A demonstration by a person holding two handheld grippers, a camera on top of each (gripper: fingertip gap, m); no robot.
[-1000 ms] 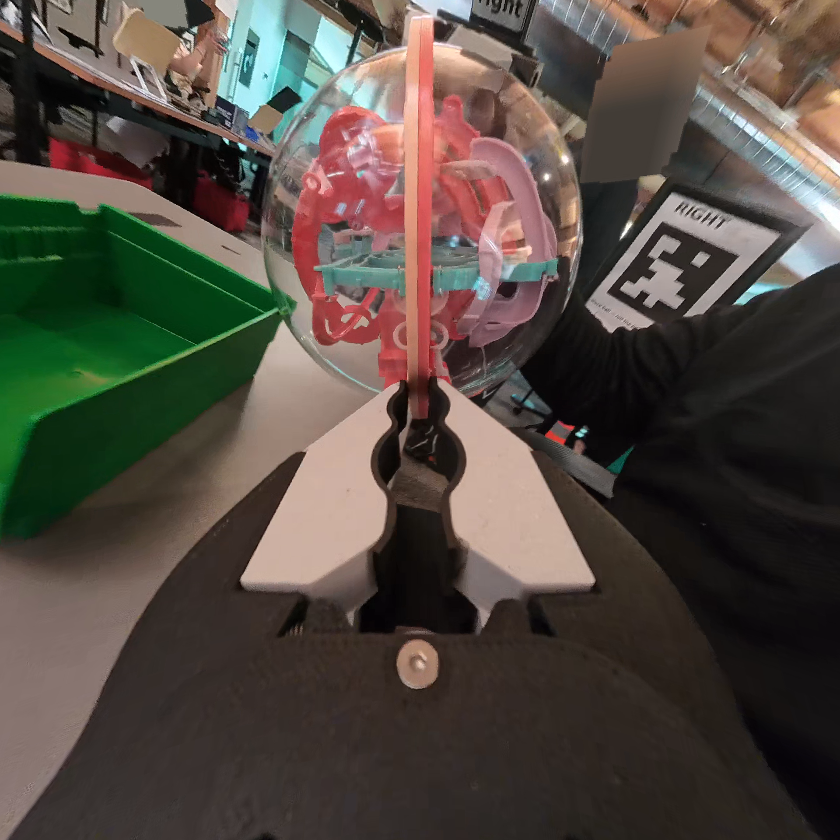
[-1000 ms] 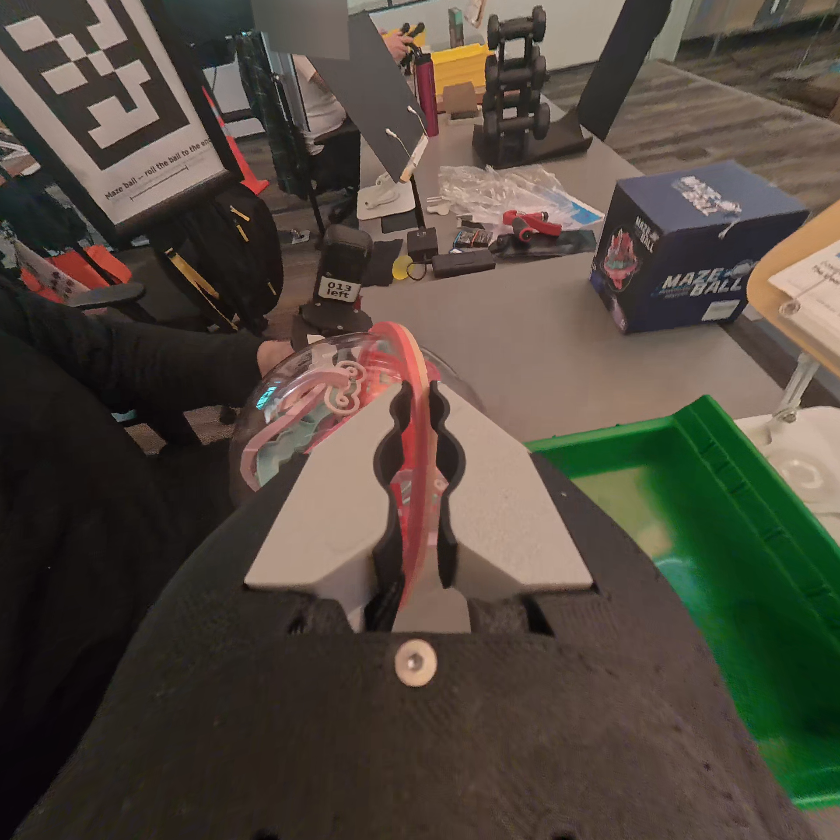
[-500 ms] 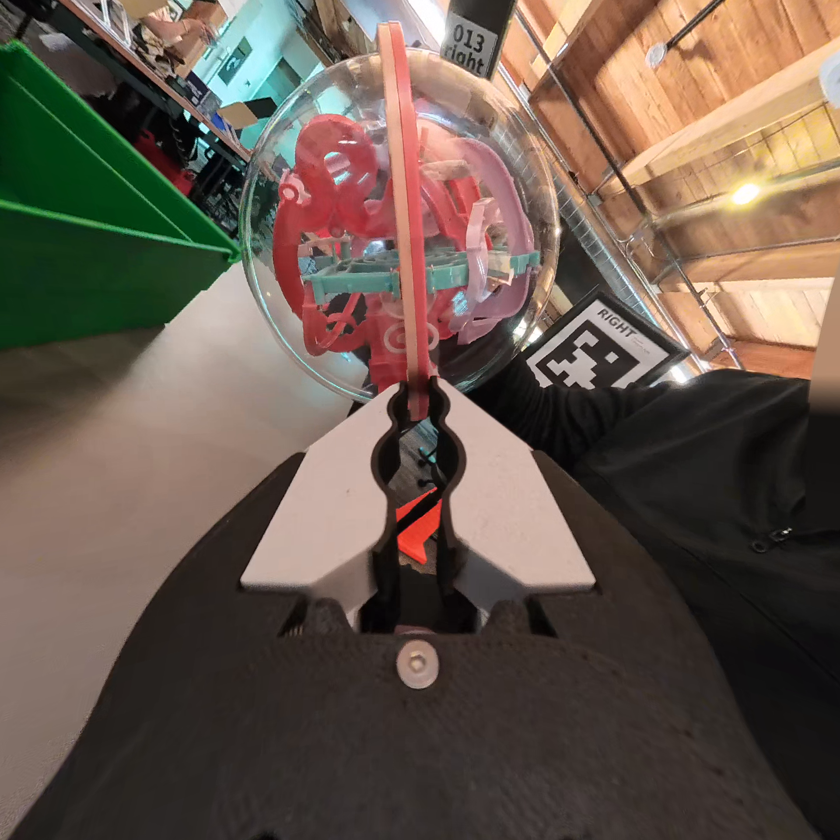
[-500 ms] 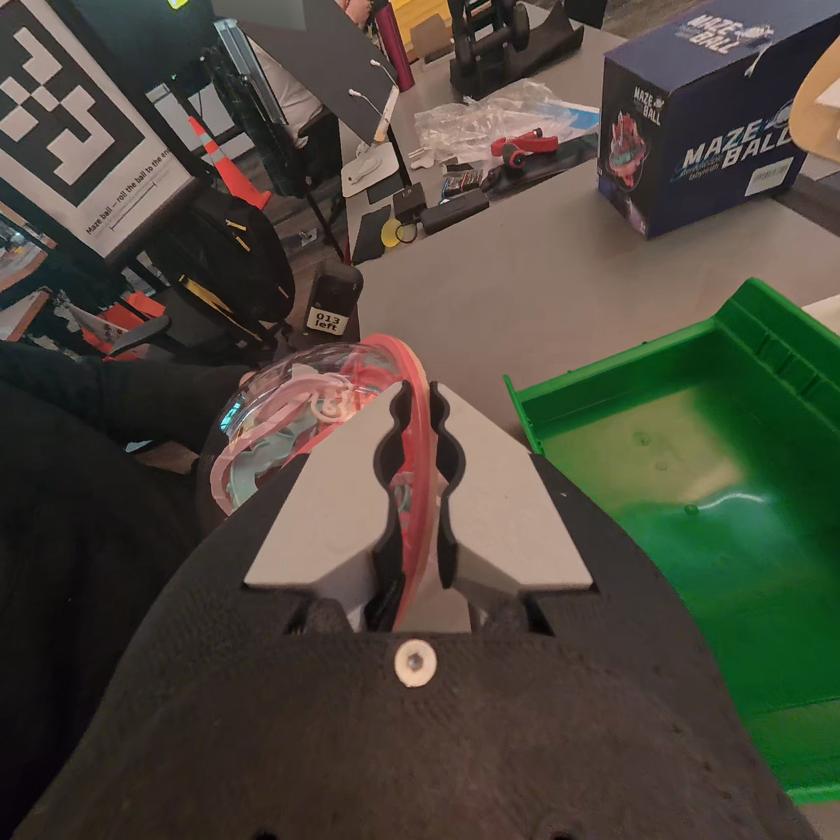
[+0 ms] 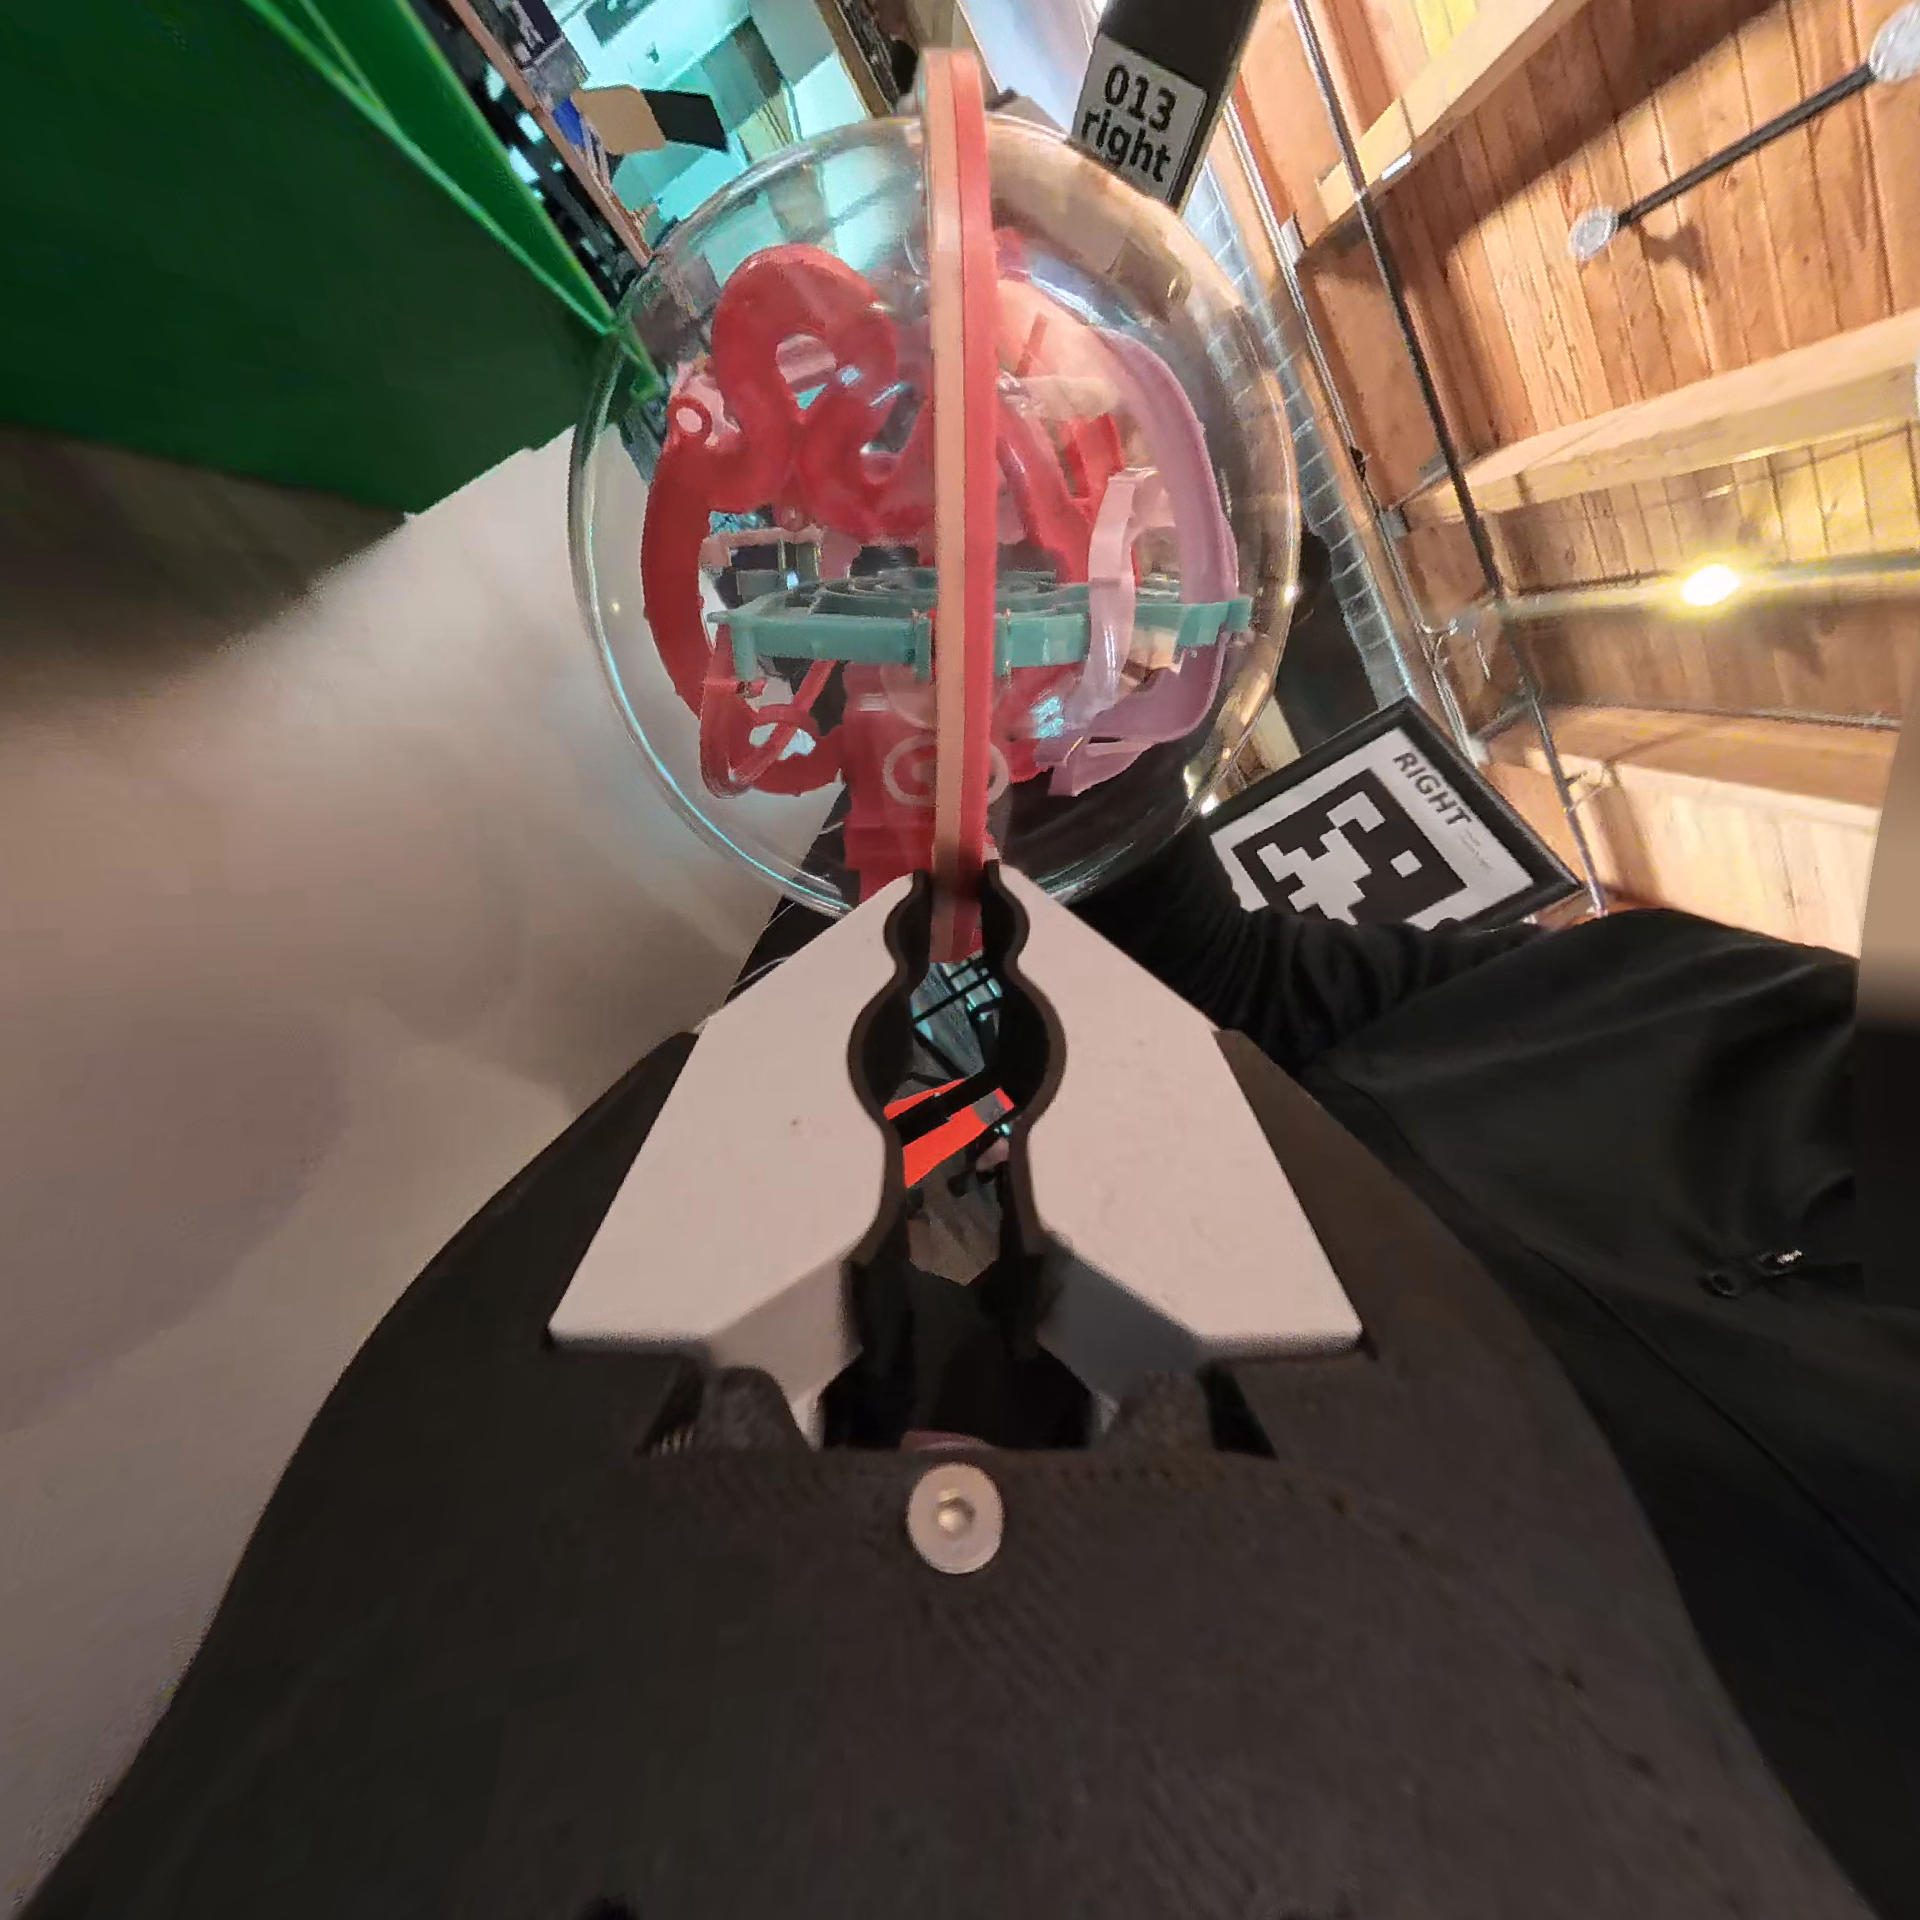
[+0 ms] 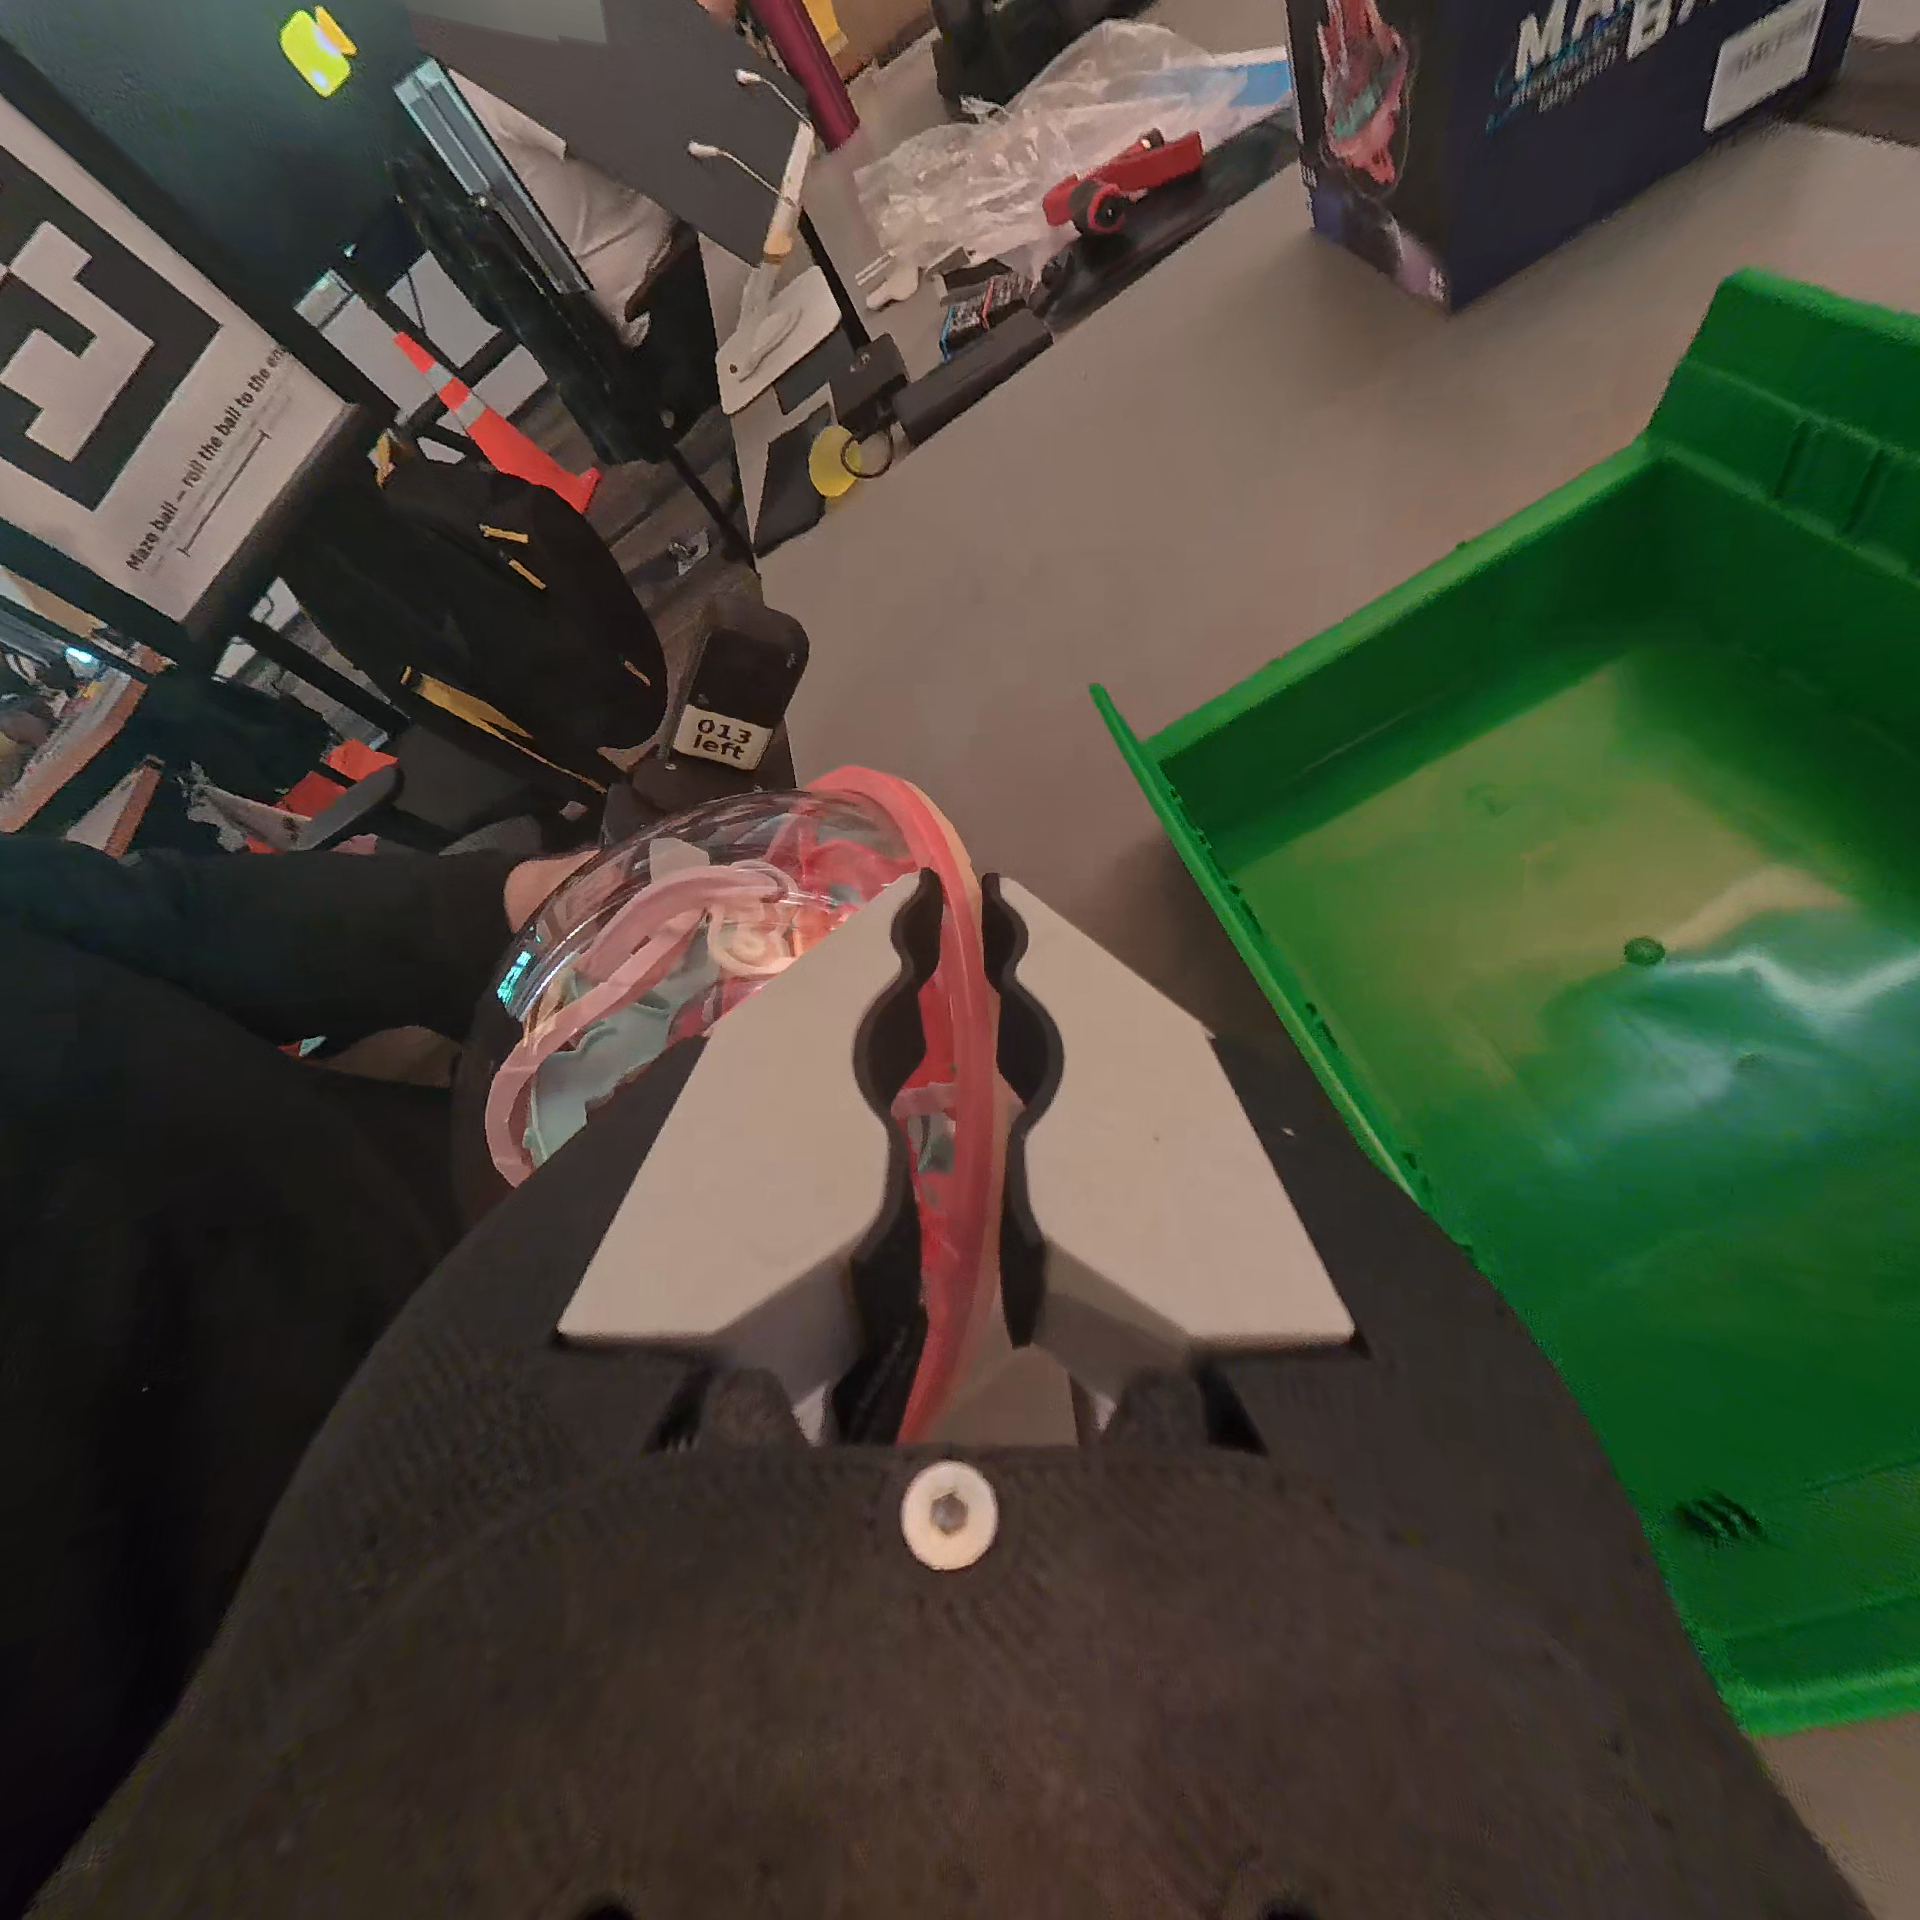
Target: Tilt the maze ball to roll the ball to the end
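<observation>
1. The maze ball (image 5: 935, 520) was held up off the grey surface (image 6: 1091, 499), clamped from two sides by its red rim (image 5: 961, 312). It sat just left of the green bin (image 6: 1558, 935) in the right wrist view.
2. The left gripper (image 5: 958, 914) had its fingers (image 5: 769, 1091) closed on the near edge of the rim. Only the tips had it, so the bite looked shallow.
3. The right gripper (image 6: 961, 914) had its fingers (image 6: 1122, 1122) closed on the far side of the rim. There the rim ran deep along the slot, a better hold.
4. The small ball inside wasn't identifiable among the red, pink and teal tracks (image 5: 977, 623), so progress to the end couldn't be judged.
5. Risk: a shallow tip grip on a thin smooth rim. A hard tilt could let the rim slide out of the left fingers and drop the sphere.
6. Risk: the two grippers twisting out of sync would lever the rim and pop one grip.
7. Risk: the view was heavily rolled. Over-tilting could throw the ball off its track and force a restart.
8. Risk: the bin wall was close; a wide swing could clip it.
</observation>
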